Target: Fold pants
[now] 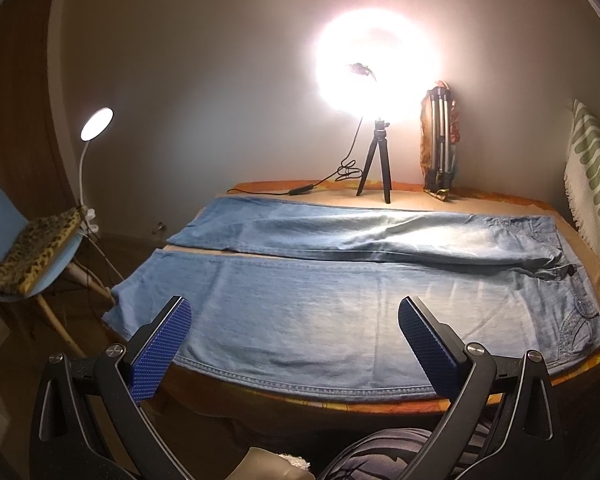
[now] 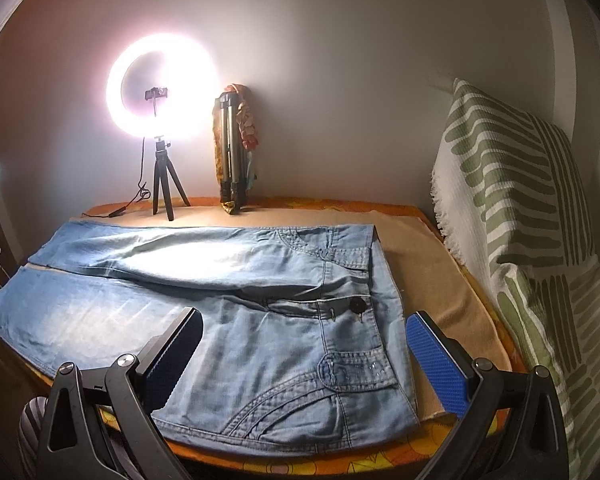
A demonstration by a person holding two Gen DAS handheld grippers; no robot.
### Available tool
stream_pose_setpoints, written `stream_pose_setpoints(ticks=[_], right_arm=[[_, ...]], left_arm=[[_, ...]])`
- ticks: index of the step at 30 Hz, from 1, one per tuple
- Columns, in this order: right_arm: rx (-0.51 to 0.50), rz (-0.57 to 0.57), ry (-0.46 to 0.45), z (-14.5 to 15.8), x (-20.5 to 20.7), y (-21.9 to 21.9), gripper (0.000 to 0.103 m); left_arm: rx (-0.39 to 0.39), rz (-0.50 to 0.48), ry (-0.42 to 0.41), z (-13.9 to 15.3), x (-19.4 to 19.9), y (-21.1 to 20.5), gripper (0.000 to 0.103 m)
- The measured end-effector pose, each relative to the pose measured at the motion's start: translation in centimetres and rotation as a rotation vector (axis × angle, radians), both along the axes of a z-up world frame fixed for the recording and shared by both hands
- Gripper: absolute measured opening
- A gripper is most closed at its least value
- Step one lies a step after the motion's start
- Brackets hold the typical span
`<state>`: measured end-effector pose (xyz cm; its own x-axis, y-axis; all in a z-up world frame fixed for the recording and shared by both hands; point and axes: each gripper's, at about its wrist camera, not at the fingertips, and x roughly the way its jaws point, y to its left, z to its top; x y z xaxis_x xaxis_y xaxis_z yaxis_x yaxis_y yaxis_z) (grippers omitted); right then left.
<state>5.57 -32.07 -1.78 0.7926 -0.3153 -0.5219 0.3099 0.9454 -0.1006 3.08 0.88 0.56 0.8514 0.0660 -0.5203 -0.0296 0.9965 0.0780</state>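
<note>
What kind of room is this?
Probably a room in someone's home, set up for filming: jeans lie spread on a table, with a ring light on a small tripod and a blue chair nearby.

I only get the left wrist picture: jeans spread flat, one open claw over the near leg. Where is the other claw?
Observer: The right claw hangs open over the waist end of the jeans, gripping nothing.
Operator: The waist is squashed at my edge. Is it buttoned?
Observer: A dark button sits on the waistband, with the fly seam running leftward from it; whether it is fastened I cannot tell.
Operator: What lies past the waistband?
Observer: A bare strip of tan cloth, then a green and white patterned throw with a fringed edge, draped upright at the table's right side.
</note>
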Motion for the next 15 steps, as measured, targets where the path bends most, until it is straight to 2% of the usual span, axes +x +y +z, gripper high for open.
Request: stream_pose_setpoints(ticks=[15], right_arm=[[0.002,0.05,0.01,-0.1,1.1,0.4,0.103]], left_arm=[[0.01,-0.003,0.027,-0.3,1.2,-0.4,0.103]])
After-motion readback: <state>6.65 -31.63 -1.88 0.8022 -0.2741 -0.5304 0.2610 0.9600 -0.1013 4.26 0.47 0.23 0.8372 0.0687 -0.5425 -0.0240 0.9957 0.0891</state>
